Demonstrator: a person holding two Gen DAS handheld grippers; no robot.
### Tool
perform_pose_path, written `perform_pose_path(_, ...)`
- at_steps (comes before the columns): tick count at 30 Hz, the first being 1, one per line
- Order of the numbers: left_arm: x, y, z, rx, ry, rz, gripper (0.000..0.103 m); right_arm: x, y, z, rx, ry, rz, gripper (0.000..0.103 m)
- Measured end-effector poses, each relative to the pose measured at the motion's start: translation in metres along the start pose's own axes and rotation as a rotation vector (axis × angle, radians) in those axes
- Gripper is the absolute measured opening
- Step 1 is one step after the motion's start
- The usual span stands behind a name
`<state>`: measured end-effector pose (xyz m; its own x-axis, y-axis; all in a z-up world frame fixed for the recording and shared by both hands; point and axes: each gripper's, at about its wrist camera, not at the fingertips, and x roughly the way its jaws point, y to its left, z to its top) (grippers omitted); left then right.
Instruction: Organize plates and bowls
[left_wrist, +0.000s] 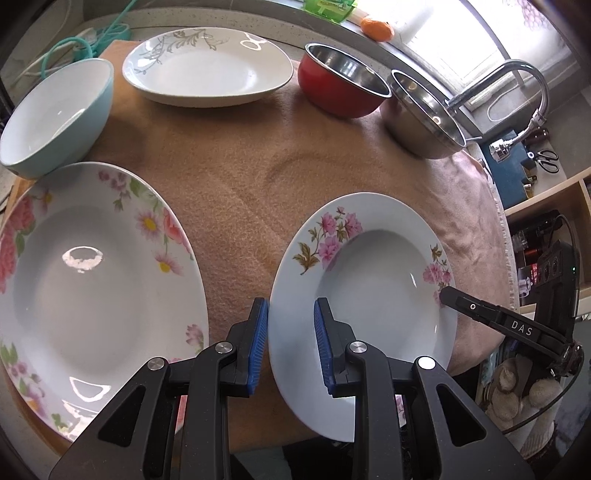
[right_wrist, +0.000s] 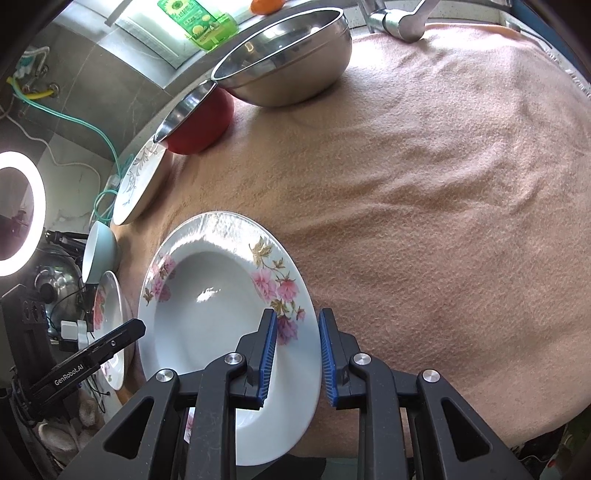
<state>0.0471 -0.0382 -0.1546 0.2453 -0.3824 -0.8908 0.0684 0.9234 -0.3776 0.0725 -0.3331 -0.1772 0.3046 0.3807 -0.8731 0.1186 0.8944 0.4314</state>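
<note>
A deep plate with pink flowers (left_wrist: 369, 280) is seen at the near edge of the cloth-covered bench (left_wrist: 236, 177), overhanging that edge a little, and it is straddled at its rim on both sides. In the left wrist view the left gripper (left_wrist: 290, 347) is set over the plate's left rim, one blue pad outside the rim and one over the white surface; the jaws stand narrowly apart, and whether the pads press on the rim cannot be told. In the right wrist view the right gripper (right_wrist: 297, 356) is placed likewise over the opposite rim of the same plate (right_wrist: 207, 314), its jaws equally narrow, and contact cannot be told there either. Each view also shows the other gripper as a black finger at the far rim. Only the left wrist view shows fully the large floral plate (left_wrist: 92, 288) at the near left corner, the light blue bowl (left_wrist: 55, 114) behind it, and the white plate with a grey leaf pattern (left_wrist: 207, 70) near the far edge; in the right wrist view these are seen edge-on at the left. A red bowl (left_wrist: 340, 85) and a steel bowl (left_wrist: 424, 114) are seen side by side at the far edge in both views. Only the right wrist view shows the wide bare stretch of cloth at the right and a lit ring lamp (right_wrist: 14, 218) off the bench.
</note>
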Motion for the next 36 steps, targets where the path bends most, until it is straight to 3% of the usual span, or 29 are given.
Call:
perform_pose_path(14, -0.006, 0.001, -0.002, -0.008, -0.006, 0.014, 0.024, 0.000, -0.001, -0.001, 0.009, 0.010, 0.005, 0.023)
perform_pose_path(23, -0.025, 0.005, 0.000, -0.012, -0.053, 0.020, 0.024, -0.018, 0.003, 0.002, 0.004, -0.044, -0.027, 0.023)
perform_pose_path(36, -0.062, 0.034, -0.009, -0.080, -0.131, 0.050, 0.024, -0.028, 0.047, 0.004, -0.076, -0.082, 0.005, 0.023)
